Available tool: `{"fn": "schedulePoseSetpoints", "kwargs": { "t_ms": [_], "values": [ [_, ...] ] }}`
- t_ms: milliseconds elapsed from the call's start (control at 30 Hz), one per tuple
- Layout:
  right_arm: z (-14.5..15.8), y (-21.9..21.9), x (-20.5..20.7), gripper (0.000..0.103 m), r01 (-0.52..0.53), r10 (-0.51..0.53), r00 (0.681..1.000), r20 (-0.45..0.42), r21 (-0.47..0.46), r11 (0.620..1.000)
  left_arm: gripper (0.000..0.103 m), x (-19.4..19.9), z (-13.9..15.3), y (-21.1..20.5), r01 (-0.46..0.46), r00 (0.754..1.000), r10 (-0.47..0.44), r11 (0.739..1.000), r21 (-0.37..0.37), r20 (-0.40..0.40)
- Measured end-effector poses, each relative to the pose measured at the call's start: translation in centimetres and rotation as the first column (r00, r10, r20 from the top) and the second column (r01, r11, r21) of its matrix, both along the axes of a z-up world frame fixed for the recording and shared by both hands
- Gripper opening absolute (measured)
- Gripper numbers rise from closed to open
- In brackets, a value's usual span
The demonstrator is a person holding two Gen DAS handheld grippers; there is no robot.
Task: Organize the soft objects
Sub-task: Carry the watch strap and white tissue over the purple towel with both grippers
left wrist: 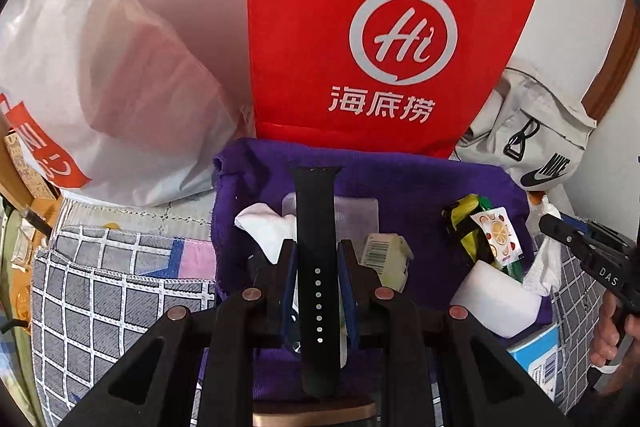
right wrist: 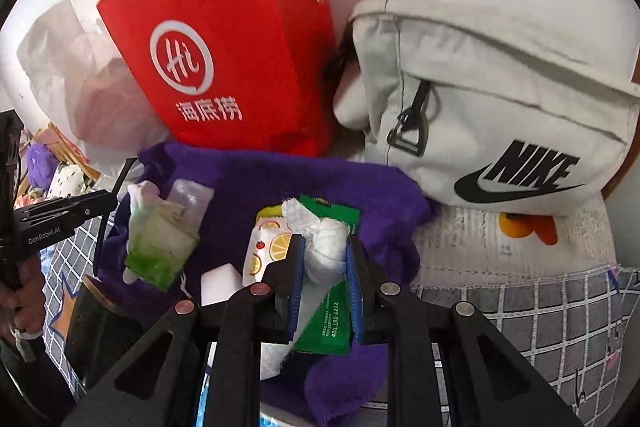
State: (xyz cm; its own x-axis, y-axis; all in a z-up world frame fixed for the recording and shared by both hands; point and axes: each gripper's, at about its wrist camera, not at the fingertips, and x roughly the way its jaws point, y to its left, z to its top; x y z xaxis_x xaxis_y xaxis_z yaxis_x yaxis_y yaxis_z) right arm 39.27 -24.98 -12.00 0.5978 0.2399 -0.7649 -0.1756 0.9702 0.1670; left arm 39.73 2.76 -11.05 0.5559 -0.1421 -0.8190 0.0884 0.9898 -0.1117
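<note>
The left gripper [left wrist: 317, 259] is clamped on a black watch strap [left wrist: 316, 227]. The strap has a row of little holes and pokes up past the blue pads, over a purple towel [left wrist: 420, 179].

The right gripper [right wrist: 323, 259] is squeezed tight on a white crumpled tissue [right wrist: 326, 243]. The tissue sits between the blue pads, above the same purple towel [right wrist: 260, 179].

Small things lie on the towel. In the right wrist view there is a green packet [right wrist: 332, 323] under the tissue, and a wet wipe packet with orange slices [right wrist: 264, 247] just beside it. A white block [right wrist: 220, 283] is near the wipe packet. A green and white pouch [right wrist: 160, 239] is further left, with a clear little bottle [right wrist: 190, 197] behind it.

Behind the towel stands a red bag [left wrist: 380, 27] with white writing. A light grey Nike bag [right wrist: 500, 99] leans beside it. A white plastic bag [left wrist: 100, 67] is on the other side. The towel rests on a grey checked cover [left wrist: 100, 287].
</note>
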Motion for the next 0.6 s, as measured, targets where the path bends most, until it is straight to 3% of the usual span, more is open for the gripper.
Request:
{"fn": "schedulePoseSetpoints", "kwargs": {
  "t_ms": [300, 533, 600],
  "values": [
    [-2.7, 0.5, 1.5, 0.020, 0.003, -0.001, 0.999, -0.044, 0.039, 0.999, 0.020, 1.1, -1.2, 0.3, 0.013, 0.999, -0.015, 0.999, -0.047, -0.039],
    [-3.6, 1.4, 1.7, 0.023, -0.012, 0.012, 0.998, -0.061, 0.007, 1.000, 0.020, 1.6, -2.2, 1.1, -0.008, 0.998, 0.004, 0.998, -0.062, -0.066],
    [-3.7, 1.5, 1.7, 0.030, -0.012, 0.012, 0.998, -0.064, 0.004, 1.000, 0.020, 1.7, -2.4, 1.2, -0.013, 0.998, 0.008, 0.998, -0.066, -0.070]
  ]
}}
